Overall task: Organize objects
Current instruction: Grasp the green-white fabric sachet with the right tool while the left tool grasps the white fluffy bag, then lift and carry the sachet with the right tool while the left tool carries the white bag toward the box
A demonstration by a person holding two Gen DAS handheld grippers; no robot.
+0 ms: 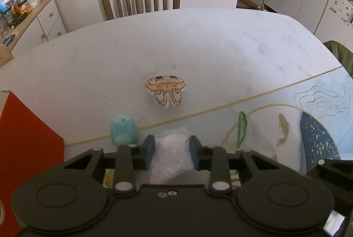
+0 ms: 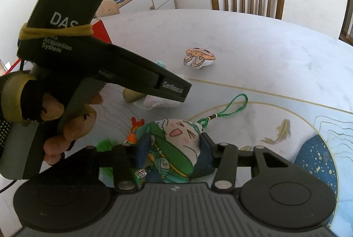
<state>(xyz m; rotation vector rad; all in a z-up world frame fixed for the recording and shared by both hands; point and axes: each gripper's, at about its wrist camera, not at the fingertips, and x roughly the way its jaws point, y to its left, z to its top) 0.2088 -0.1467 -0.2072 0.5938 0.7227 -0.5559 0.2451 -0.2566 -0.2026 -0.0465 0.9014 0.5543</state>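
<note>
Crinkled white plastic bag [image 1: 171, 148] between the blue pads of the left tool [image 1: 171, 149], seemingly pinched, dead ahead on the bench [image 1: 198, 42]; teal toy [image 1: 124, 131] just left, orange plush [image 1: 165, 88] further ahead.

From the right wrist: green-and-white plush charm [image 2: 176, 144] clamped in the right tool [image 2: 174, 148], long axis running away toward its green cord loop [image 2: 229, 107]; left hand [image 2: 72, 126] close alongside.
</note>
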